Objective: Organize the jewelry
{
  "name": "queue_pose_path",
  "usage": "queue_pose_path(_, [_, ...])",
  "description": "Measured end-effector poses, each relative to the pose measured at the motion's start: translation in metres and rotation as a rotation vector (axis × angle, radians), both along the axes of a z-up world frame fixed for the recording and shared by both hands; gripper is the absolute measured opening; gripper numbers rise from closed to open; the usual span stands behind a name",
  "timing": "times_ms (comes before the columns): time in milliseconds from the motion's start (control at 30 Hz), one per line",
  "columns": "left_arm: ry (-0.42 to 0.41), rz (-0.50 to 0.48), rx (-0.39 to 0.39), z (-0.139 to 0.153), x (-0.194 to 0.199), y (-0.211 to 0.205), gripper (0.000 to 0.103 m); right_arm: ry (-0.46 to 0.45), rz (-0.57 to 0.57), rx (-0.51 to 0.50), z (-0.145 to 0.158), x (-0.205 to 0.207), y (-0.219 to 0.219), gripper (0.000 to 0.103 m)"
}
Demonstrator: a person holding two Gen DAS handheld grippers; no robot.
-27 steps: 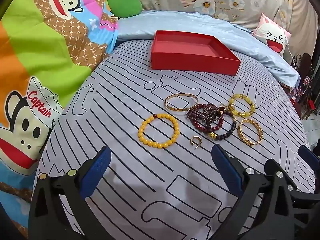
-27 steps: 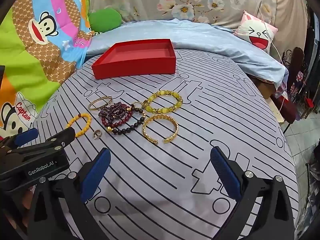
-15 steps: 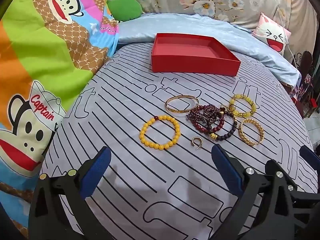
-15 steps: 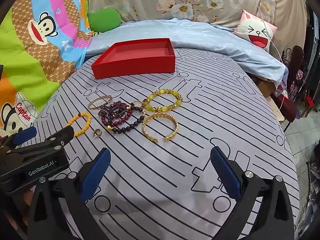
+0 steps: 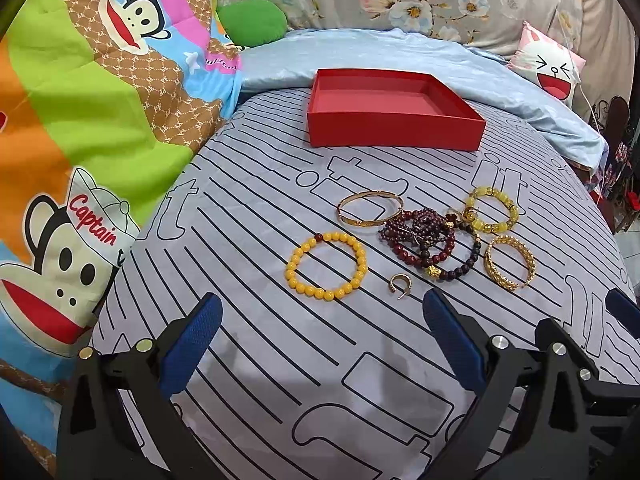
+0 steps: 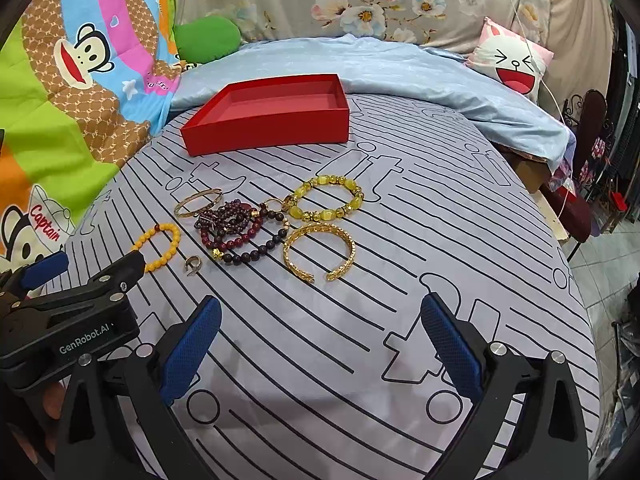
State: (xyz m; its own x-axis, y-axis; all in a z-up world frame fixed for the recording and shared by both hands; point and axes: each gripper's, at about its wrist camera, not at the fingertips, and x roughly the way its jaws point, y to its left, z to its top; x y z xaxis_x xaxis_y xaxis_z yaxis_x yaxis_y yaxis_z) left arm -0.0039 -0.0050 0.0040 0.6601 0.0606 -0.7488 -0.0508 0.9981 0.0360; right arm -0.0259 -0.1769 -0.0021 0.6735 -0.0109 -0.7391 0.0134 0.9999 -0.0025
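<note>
Jaws of the left gripper (image 5: 318, 332) stand spread wide above the striped bedsheet (image 5: 256, 360), holding and touching nothing; the right gripper (image 6: 320, 332) has its jaws equally wide and empty.

Ahead of the left jaws, near the gap between them, lie the yellow bead bracelet (image 5: 326, 266) and a small gold ring (image 5: 399, 283), the ring just short of the right-hand blue pad. Farther off sit the plain gold bangle (image 5: 370, 210), a tangle of dark red bead bracelets (image 5: 430, 242), the pale yellow stone bracelet (image 5: 491, 215) and the gold open cuff (image 5: 509, 263). Beyond them all, well apart, the red box (image 5: 394, 130) rests open on the bed.

From the right wrist view the gold open cuff (image 6: 319, 253) lies ahead between the jaws, with the pale yellow stone bracelet (image 6: 326, 198) just behind it and the red box (image 6: 266, 128) to the far left. That view alone shows the left gripper's black body from the side, its tip overlapping the yellow bead bracelet (image 6: 158, 246), and the floor beside the bed. The left wrist view shows only a blue finger of the right gripper at its edge.
</note>
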Motion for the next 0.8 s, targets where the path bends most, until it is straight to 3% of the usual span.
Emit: queue_pose_path(800, [-0.007, 0.003, 0.017, 0.0001, -0.0024, 0.0006, 0.096, -0.004, -0.003, -0.002, 0.001, 0.0002, 0.0007, 0.096])
